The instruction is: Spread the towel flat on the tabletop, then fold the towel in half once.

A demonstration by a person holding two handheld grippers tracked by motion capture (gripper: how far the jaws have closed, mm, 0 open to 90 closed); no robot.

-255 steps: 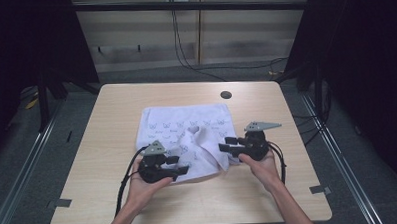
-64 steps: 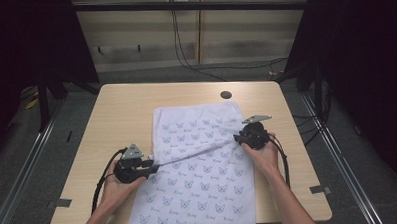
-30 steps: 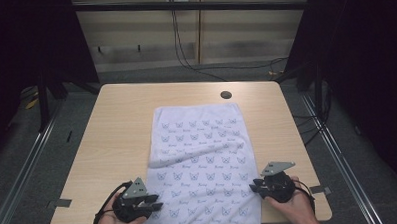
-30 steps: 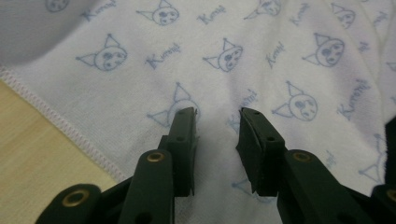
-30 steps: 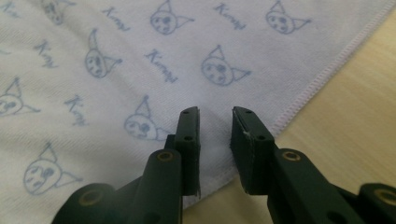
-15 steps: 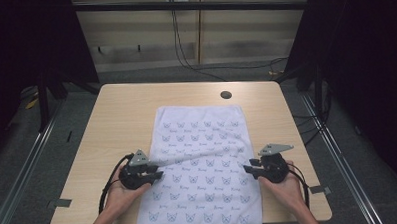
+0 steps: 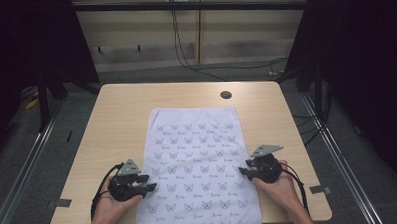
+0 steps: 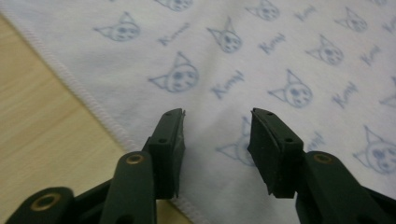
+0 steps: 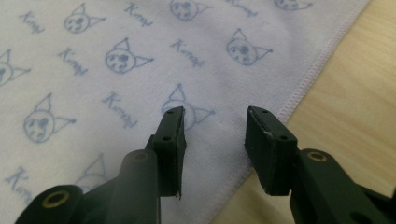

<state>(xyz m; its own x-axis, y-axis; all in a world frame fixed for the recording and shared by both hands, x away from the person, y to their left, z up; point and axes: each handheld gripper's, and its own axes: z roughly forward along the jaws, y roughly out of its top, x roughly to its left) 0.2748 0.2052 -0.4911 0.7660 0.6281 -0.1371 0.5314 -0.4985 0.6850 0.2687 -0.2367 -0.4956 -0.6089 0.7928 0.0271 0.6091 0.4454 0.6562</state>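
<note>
The cloth (image 7: pixel 196 167) lies flat, reaching the table's (image 7: pixel 112 125) near edge; left gripper (image 7: pixel 148 186) and right gripper (image 7: pixel 244 171), jaws just opened and empty, flank it.

White rectangular cloth (image 7: pixel 197 167), soft woven fabric printed all over with pale blue cat faces and small script words in regular rows. Lies spread flat on the light wooden table, long axis running from the far side toward the person, short far edge just short of the round hole in the tabletop. Surface smooth, no visible folds or ridges in the high view. Near end reaches the table's near edge and appears to hang slightly over it. Stitched hem (image 8: pixel 88 100) runs along the long edges, lying flat against the wood; same hem (image 9: pixel 310 77) visible on the opposite side. Cloth sits roughly centred on the table, bare wood on both flanks.
</note>
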